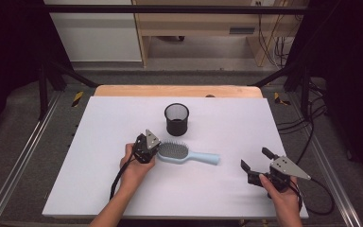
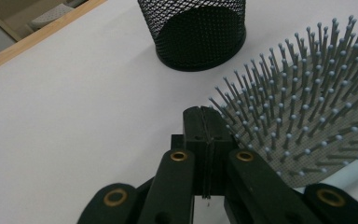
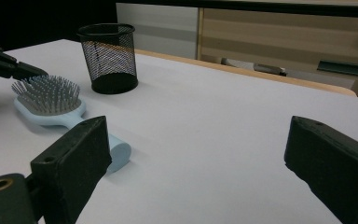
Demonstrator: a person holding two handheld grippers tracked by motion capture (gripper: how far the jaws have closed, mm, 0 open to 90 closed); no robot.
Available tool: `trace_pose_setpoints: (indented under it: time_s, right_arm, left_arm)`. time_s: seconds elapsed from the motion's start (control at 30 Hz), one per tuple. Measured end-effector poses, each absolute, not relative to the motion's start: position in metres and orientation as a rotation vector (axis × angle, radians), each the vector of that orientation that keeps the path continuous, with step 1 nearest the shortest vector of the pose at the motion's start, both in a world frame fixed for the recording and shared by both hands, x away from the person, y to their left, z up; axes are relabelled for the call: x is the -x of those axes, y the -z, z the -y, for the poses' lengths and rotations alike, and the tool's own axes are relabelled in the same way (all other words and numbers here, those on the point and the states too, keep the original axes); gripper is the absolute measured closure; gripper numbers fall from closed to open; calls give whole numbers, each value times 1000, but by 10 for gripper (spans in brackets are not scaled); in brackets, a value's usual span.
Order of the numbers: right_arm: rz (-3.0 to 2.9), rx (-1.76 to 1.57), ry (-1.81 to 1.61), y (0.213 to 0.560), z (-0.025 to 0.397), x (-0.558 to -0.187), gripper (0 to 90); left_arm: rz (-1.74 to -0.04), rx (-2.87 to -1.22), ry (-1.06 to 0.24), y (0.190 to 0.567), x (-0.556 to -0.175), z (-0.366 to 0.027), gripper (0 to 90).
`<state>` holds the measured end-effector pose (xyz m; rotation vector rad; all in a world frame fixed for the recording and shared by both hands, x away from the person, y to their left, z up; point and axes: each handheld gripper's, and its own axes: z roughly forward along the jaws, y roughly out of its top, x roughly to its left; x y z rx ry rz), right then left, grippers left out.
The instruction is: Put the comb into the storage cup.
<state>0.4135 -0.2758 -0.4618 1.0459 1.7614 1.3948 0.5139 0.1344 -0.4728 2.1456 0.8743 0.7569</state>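
A light blue hairbrush (image 1: pixel 187 154) lies bristles up in the middle of the white table top (image 1: pixel 99 142), its handle pointing right. Behind it stands a black mesh cup (image 1: pixel 176 118), upright and empty as far as I can see. My left gripper (image 1: pixel 156 149) is at the left end of the brush head. In the left gripper view its jaws are pressed together, and the left gripper (image 2: pixel 204 122) sits beside the bristles of the hairbrush (image 2: pixel 307 107) with nothing between the jaws. My right gripper (image 1: pixel 255 158) rests open near the front right, apart from the brush handle.
In the right gripper view the right gripper (image 3: pixel 198 140) faces the hairbrush (image 3: pixel 51 105), the mesh cup (image 3: pixel 107 56) and the left gripper's black tip (image 3: pixel 9 67). A wooden edge (image 1: pixel 177 91) runs along the table's far side. Cables trail from both grippers.
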Motion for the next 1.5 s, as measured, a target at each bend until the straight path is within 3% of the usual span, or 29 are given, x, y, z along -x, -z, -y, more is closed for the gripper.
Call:
trace_pose_setpoints:
  time_s: [1.03,1.5]
  right_arm:
    - [-1777,-1032,-1394,460,275,-412,73]
    - [-1787,-1017,-1386,459,273,-411,73]
  left_arm:
    - [-720,-2203,-722,469,-516,-63,899]
    - [-717,-2183,-690,470,-512,-49,899]
